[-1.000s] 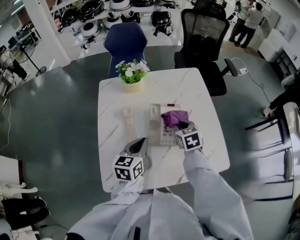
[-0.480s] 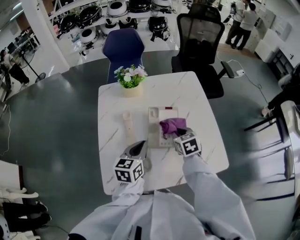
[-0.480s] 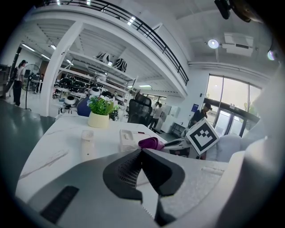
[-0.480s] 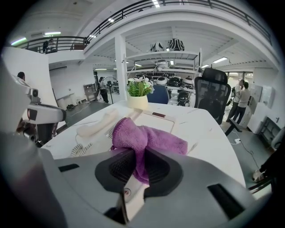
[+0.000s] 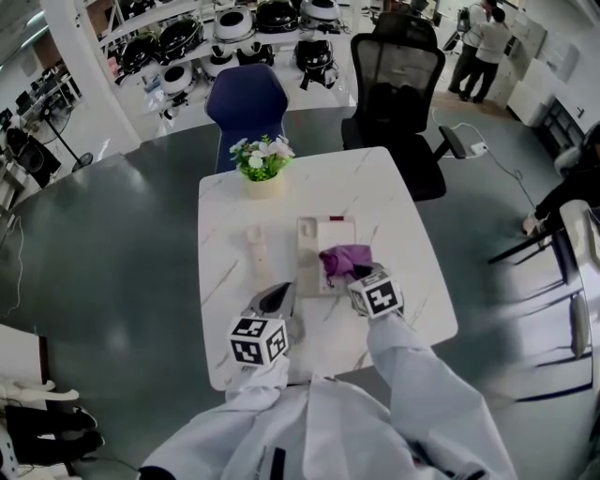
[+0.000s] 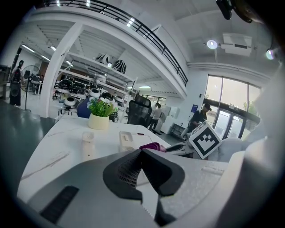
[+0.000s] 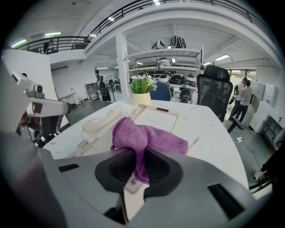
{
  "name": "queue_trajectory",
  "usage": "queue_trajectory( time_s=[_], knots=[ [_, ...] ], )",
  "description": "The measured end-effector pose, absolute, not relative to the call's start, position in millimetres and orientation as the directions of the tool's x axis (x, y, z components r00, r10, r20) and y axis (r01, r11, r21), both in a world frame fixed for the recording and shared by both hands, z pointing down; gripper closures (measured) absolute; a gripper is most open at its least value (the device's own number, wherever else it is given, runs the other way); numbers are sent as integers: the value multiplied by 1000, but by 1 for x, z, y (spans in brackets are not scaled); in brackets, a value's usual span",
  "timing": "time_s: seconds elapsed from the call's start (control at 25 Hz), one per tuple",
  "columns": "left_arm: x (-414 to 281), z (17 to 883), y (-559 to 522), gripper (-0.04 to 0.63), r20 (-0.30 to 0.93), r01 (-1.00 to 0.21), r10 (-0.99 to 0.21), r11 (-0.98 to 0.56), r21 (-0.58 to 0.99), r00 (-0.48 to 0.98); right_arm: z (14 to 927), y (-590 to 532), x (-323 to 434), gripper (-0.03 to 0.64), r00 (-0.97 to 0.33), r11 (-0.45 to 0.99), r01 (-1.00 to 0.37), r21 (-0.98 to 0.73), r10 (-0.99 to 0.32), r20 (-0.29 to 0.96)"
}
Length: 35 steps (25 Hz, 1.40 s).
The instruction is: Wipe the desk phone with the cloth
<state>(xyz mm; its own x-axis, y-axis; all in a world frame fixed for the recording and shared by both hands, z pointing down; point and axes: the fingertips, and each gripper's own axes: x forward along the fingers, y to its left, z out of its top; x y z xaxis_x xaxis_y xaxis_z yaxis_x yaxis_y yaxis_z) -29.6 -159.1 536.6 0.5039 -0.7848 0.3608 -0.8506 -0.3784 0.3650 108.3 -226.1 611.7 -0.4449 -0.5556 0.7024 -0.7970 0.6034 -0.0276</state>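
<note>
The cloth (image 5: 345,259), clamped in the right gripper (image 5: 357,275), is sliding back toward 6 o'clock along the 12-to-6 desk phone (image 5: 313,251); the left gripper (image 5: 284,292) is idling closed, empty.

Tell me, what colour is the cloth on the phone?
Purple. The fuzzy purple cloth shows best in the right gripper view.

Open-plan office or tech lab hall: white marble-look square tabletop (image 5: 403,206) with black mesh office chair (image 5: 394,75) and blue padded chair (image 5: 247,98) beside it on grey floor (image 5: 112,234), white shelving (image 5: 141,14) loaded with round black-and-white devices (image 5: 234,23), railed mezzanine balcony (image 6: 147,33) overhead, tall glass doors (image 6: 231,107), people (image 5: 487,33) standing in background.
</note>
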Motion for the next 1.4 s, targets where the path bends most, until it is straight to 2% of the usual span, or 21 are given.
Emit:
queue_trajectory(
  time_s=[1.4],
  knots=[
    [-16, 533, -148, 597, 356, -839, -773, -402, 366, 526, 629, -159, 109, 580, -523, 635, -752, -177, -410, 747]
  ],
)
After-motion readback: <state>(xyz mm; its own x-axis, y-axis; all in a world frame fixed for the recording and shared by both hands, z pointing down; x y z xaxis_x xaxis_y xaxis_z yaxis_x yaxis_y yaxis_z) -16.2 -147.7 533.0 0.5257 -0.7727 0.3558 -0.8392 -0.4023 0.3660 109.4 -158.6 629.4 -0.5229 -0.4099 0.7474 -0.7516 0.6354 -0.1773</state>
